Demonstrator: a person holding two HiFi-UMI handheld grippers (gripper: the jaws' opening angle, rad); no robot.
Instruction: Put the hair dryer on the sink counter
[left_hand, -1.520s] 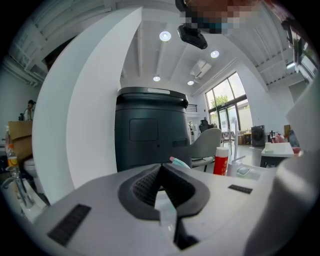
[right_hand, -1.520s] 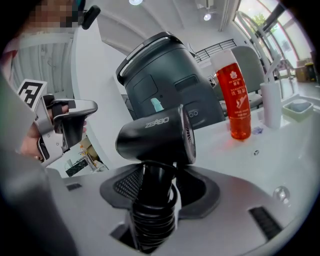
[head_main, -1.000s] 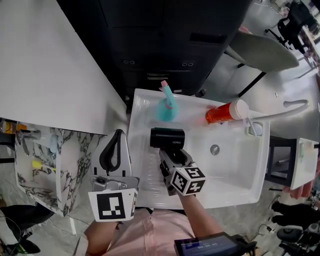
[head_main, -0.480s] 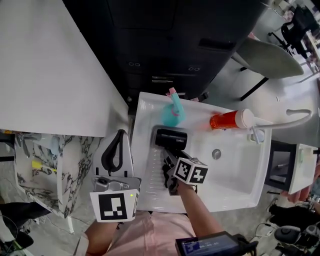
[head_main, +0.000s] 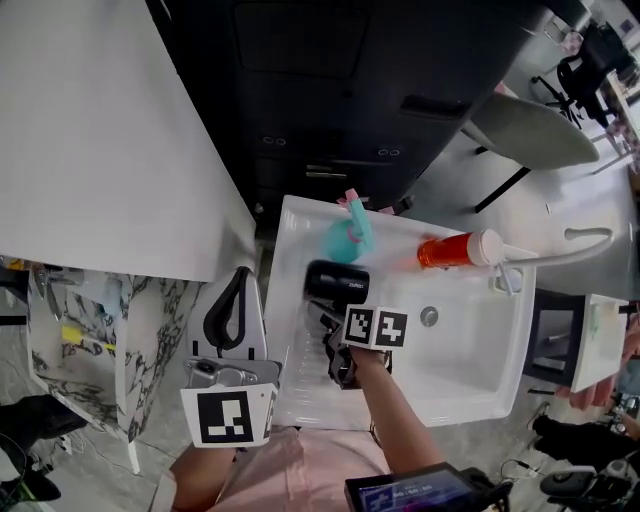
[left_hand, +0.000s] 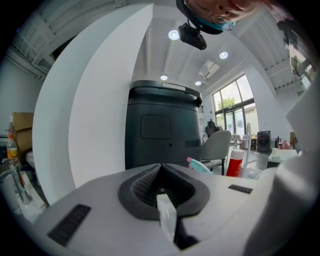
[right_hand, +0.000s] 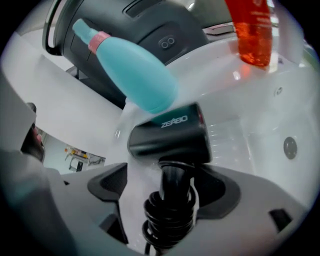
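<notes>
The black hair dryer (head_main: 336, 283) (right_hand: 170, 132) lies on the left part of the white sink counter (head_main: 296, 372), its barrel toward the far side. Its handle, wrapped in coiled black cord, points back at me. My right gripper (head_main: 333, 338) (right_hand: 162, 187) straddles that handle and its jaws are opening. A gap shows between the left pad and the cord. My left gripper (head_main: 228, 305) (left_hand: 161, 187) hangs left of the sink, off the counter, with its pads closed together and nothing held.
A teal spray bottle (head_main: 347, 235) (right_hand: 132, 72) lies just beyond the dryer. An orange bottle (head_main: 455, 248) (right_hand: 254, 30) and a faucet (head_main: 570, 240) stand at the basin's far right, the drain (head_main: 429, 316) in its middle. A marble-patterned cabinet (head_main: 100, 320) stands at left.
The right gripper's marker cube has turned and come slightly nearer the dryer. The dryer still lies on the counter's left part. The left gripper has stayed put.
</notes>
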